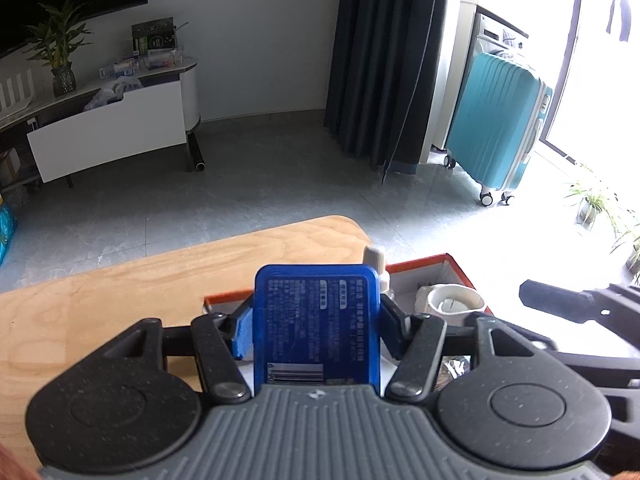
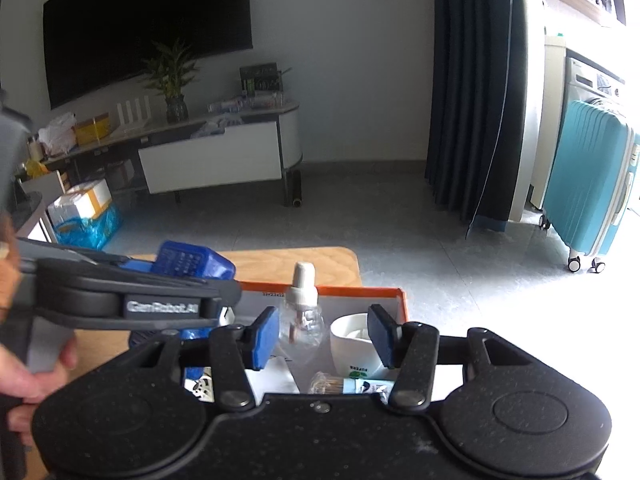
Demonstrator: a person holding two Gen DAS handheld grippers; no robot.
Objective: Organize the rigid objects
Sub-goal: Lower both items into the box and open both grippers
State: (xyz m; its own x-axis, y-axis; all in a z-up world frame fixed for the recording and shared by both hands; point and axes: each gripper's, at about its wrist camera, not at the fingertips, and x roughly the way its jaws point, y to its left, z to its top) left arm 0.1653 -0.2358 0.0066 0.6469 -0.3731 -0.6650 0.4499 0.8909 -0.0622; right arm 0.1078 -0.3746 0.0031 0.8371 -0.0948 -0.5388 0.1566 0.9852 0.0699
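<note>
Standing upright, blue box (image 1: 316, 324) clamped in left gripper (image 1: 316, 330).

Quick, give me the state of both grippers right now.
Left gripper: shut on the blue box, held above the orange tray.
Right gripper: open, holding nothing, jaws apart above the tray.

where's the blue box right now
The blue box is clamped in the left gripper, held above the orange-rimmed tray, left of the clear bottle.
</note>
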